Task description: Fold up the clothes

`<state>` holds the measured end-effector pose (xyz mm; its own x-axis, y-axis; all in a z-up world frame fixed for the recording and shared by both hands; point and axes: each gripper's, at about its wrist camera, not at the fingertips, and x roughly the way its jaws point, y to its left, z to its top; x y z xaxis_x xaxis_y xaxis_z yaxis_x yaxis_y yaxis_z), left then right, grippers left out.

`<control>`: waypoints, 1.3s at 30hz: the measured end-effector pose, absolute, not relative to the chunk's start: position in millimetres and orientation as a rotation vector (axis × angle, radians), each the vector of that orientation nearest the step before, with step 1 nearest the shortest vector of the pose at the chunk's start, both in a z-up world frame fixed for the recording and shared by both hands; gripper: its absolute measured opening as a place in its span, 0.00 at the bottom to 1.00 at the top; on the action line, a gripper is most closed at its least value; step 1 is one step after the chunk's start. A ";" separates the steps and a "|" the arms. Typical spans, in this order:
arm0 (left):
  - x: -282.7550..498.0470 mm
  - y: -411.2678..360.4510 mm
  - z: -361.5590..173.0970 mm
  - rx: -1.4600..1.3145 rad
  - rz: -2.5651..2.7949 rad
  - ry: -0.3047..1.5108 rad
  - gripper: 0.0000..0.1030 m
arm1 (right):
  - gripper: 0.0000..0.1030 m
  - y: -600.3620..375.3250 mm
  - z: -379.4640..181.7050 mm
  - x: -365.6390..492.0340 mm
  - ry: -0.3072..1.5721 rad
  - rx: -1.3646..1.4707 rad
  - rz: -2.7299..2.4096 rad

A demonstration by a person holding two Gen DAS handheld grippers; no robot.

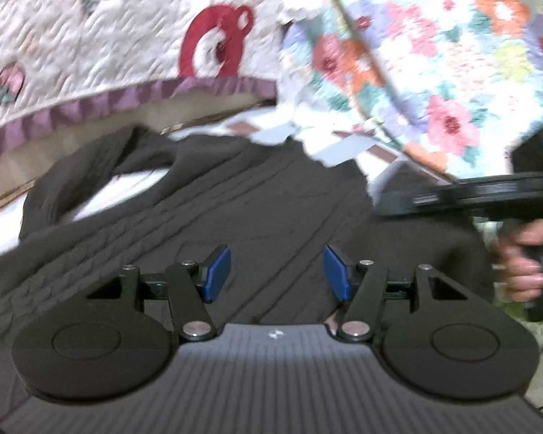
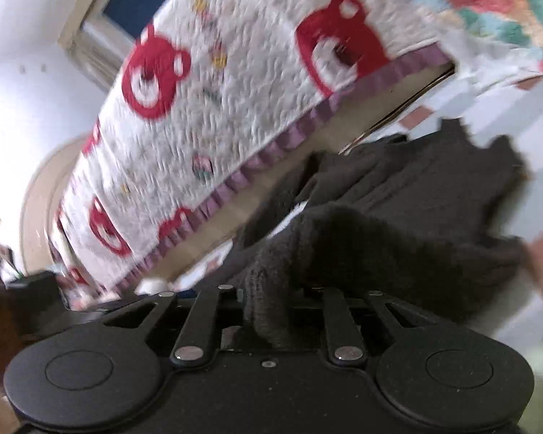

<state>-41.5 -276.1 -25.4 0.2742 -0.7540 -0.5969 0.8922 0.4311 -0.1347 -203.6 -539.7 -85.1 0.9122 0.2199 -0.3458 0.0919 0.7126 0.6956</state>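
Blue-padded fingers of the left gripper stand apart with nothing between them, hovering over a dark brown cable-knit sweater. On the right gripper the fingers are hidden under a bunched fold of that same sweater, which they pinch between narrow jaws; the knit rises in a hump from the gripper and droops over its front.

Most of the sweater lies spread on a bed sheet with a white, grey and reddish check, its neckline open toward the far left. Just beyond the sweater hangs a white quilted cover printed with red bears and edged with a purple ruffle, and to the right of that cover sits a quilt with pink, orange and lilac flowers.

From the left wrist view, the right gripper's black body shows beside the sweater's right edge, held by a person's hand on its handle. Both views are blurred.
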 end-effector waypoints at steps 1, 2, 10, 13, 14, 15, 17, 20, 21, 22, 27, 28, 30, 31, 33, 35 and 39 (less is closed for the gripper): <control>-44.7 -277.4 -26.0 0.247 -1.136 0.649 0.59 | 0.19 -533.9 -85.7 -189.7 0.445 0.763 0.078; -46.6 -279.4 -28.3 0.245 -1.148 0.660 0.61 | 0.19 -528.0 -86.4 -175.8 0.463 0.745 0.083; -42.4 -305.8 -63.1 0.165 -1.196 0.771 0.70 | 0.20 -522.9 -108.6 -163.9 0.396 0.891 0.175; -37.6 -319.3 -77.3 0.136 -1.223 0.814 0.51 | 0.23 -527.7 -115.8 -164.1 0.443 0.934 0.228; -38.2 -322.8 -79.6 0.136 -1.251 0.814 0.29 | 0.24 -529.0 -116.6 -164.8 0.452 0.937 0.240; -38.9 -326.3 -81.8 0.137 -1.279 0.814 0.09 | 0.24 -530.3 -117.5 -165.6 0.462 0.940 0.252; -41.8 -327.0 -80.0 0.137 -1.250 0.796 0.08 | 0.24 -532.6 -116.6 -169.7 0.471 0.935 0.271; -40.7 -318.2 -70.5 0.118 -1.172 0.770 0.08 | 0.24 -545.3 -109.5 -192.6 0.418 0.924 0.248; -35.6 -314.2 -68.4 0.118 -1.116 0.768 0.08 | 0.28 -549.5 -107.1 -200.2 0.400 0.920 0.240; -29.1 -310.3 -67.5 0.124 -1.059 0.766 0.08 | 0.32 -556.7 -107.4 -207.3 0.401 0.907 0.176; 12.6 -291.7 -81.1 0.073 -0.843 0.866 0.08 | 0.36 -572.1 -112.9 -219.9 0.571 0.642 -0.181; 18.4 -287.4 -85.1 0.045 -0.835 0.898 0.08 | 0.36 -567.1 -115.4 -216.1 0.623 0.559 -0.229; 18.9 -282.6 -86.2 0.010 -0.858 0.908 0.09 | 0.36 -553.2 -121.4 -207.4 0.706 0.430 -0.264; 16.7 -282.7 -86.4 0.014 -0.867 0.906 0.09 | 0.36 -547.8 -122.9 -203.3 0.712 0.424 -0.252; 13.5 -282.8 -86.9 0.020 -0.878 0.906 0.10 | 0.38 -537.0 -125.8 -195.0 0.722 0.413 -0.225; 16.1 -283.1 -86.9 0.024 -0.839 0.918 0.10 | 0.44 -529.5 -127.5 -186.1 0.718 0.411 -0.213; 21.2 -274.2 -78.5 -0.013 -0.754 0.916 0.22 | 0.51 -529.5 -128.5 -172.4 0.680 0.458 -0.225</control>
<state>21.2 -274.2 -78.5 0.3752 -0.5943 -0.7114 0.5839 0.7476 -0.3166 -172.4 -529.5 -128.5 0.7585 -0.0527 -0.6496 0.3456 0.8776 0.3323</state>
